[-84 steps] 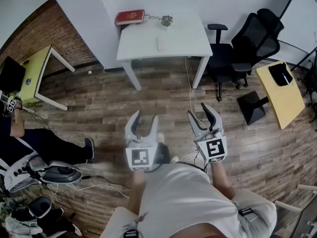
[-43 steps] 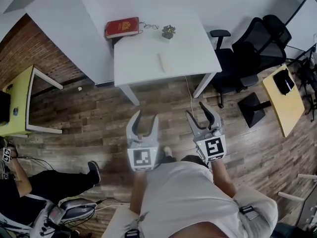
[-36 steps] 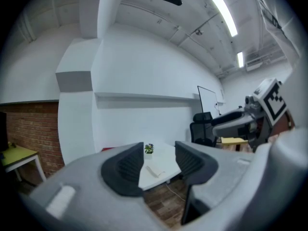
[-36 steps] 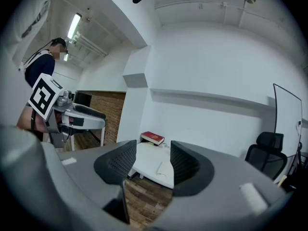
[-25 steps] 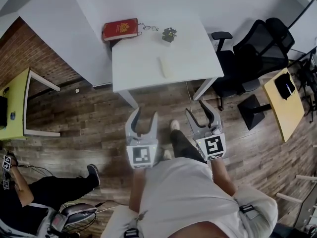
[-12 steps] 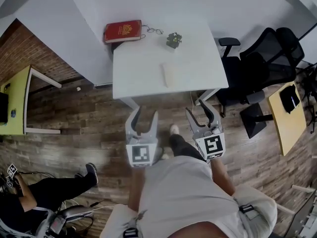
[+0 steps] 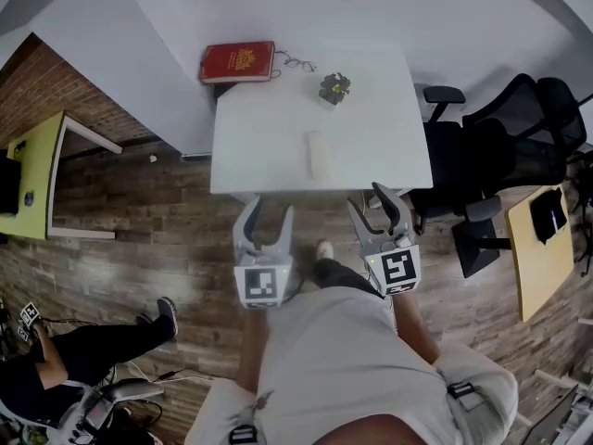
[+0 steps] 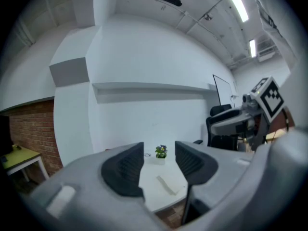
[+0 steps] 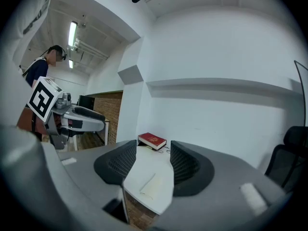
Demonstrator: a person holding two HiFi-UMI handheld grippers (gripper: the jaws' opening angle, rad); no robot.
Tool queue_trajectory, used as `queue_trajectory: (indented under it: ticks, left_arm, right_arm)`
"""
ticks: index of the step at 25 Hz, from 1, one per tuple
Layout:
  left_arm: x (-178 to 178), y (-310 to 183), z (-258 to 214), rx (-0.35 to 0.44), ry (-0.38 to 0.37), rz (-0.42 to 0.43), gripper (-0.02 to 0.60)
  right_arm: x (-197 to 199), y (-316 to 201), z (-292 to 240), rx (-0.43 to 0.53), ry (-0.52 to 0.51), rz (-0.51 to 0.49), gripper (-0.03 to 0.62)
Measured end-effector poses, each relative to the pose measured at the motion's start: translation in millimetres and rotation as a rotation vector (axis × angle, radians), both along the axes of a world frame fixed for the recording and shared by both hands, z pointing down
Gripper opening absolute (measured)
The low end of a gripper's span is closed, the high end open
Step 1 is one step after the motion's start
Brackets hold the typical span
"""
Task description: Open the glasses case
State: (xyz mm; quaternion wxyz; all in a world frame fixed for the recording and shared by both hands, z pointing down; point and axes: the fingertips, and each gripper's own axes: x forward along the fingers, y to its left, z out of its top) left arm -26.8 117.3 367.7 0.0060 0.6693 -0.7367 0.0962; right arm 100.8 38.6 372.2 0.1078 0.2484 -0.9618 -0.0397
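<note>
Hovering side by side above the wooden floor point(image 7: 167, 211), the left gripper point(image 7: 269, 209) and the right gripper point(image 7: 372, 202) both point toward the near edge of the white bench point(image 7: 269, 146), neither one touching it. The left gripper's jaws stand apart with nothing between the pads; its own view looks through the gap point(image 8: 159, 165) at the bench top beyond. The right gripper's jaws are likewise spread and empty point(image 9: 151, 165). The glasses case point(image 7: 318, 156) — a slim, pale oblong that nearly blends into the bench — lies flat a little in from the near edge, roughly midway across, well apart from both grippers and looking closed. In the left gripper view the case point(image 8: 168, 184) sits in front of a small potted plant point(image 8: 160, 153), and in the right gripper view it point(image 9: 149, 184) lies ahead of the jaws with a red book point(image 9: 152, 140) behind it. From the head view, the red book point(image 7: 238, 62) rests at the far left corner of the bench, a pair of glasses point(image 7: 296, 61) just beside it, and the plant point(image 7: 334, 87) further right. A black office chair point(image 7: 500, 146) stands at the bench's right side, a yellow table point(image 7: 42, 174) is off to the left — and a seated person's leg point(image 7: 102, 341) shows at the lower left.
</note>
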Motion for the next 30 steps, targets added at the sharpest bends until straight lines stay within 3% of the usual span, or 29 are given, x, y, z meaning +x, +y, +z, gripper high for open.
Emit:
queue_trajectory:
  ticks: [3, 18, 30]
  left_arm:
    - [-2.1, -17.2, -0.3, 0.005, -0.034, -0.006, 0.201]
    - [-7.2, -72.2, 14.7, -0.04, -0.058, -0.044, 0.201]
    - [-34.9, -118.6, 48.0, -0.105, -0.024, 0.003, 0.202]
  right_arm:
    - [-4.5, -18.8, 1.6, 0.001, -0.007, -0.026, 0.21]
    - [-12.1, -77.1, 24.2, -0.068, -0.021, -0.058, 0.21]
    - [-36.8, -110.9, 62.5, -0.133, 0.036, -0.044, 0.209]
